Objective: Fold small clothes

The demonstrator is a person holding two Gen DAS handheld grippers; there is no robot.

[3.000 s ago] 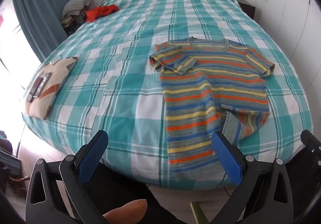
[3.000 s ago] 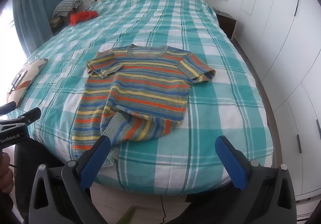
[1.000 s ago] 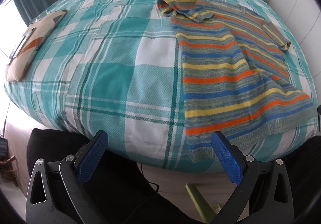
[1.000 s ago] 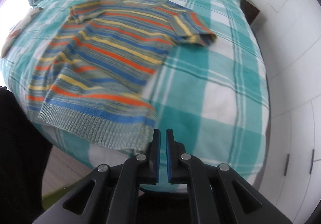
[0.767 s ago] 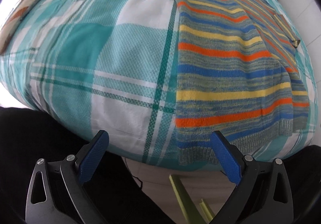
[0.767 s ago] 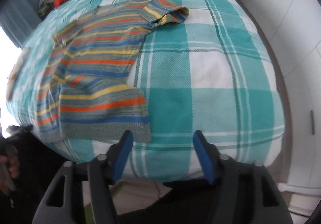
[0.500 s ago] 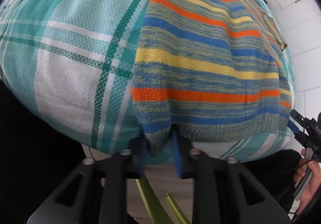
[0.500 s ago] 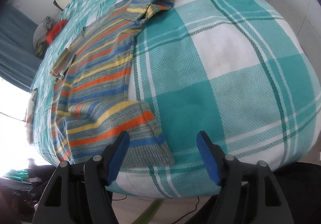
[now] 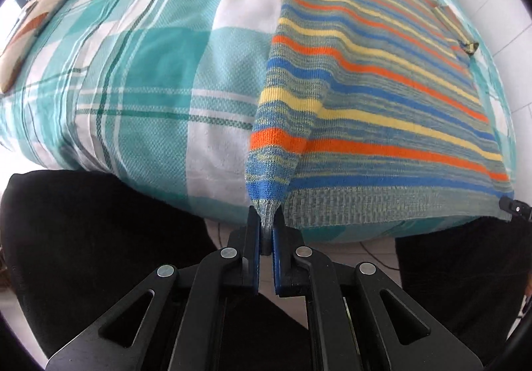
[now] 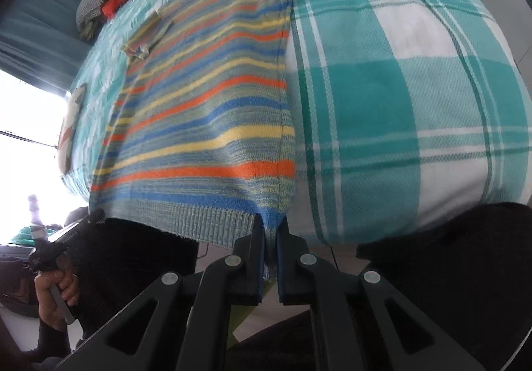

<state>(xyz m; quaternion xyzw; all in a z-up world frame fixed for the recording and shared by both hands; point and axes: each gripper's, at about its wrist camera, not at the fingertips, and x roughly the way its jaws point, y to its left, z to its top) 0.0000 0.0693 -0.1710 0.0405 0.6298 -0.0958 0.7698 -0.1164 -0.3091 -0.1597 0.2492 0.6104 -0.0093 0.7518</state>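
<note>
Now both ends of the hem were pinched. Half a second earlier my left gripper (image 9: 266, 231) had only just been closing on its corner of the striped knit T-shirt (image 9: 365, 78) and my right gripper (image 10: 271, 238) had stood wide open short of the cloth; at this moment each pair of fingers had drawn nearly together, with only a sliver of ribbed hem between the blue pads. The left held the shirt's near left corner, the right (image 10: 271, 238) held the near right corner, and the hem ran taut between them along the edge of the bed (image 9: 139, 78). I judged that the grasp was made and the first fold, hem carried toward the neckline, could start.

Ahead of both sets of fingers the shirt lay flat on the checked cover, its long axis running straight away from them, hem nearest, collar and short sleeves at the far end.
</note>
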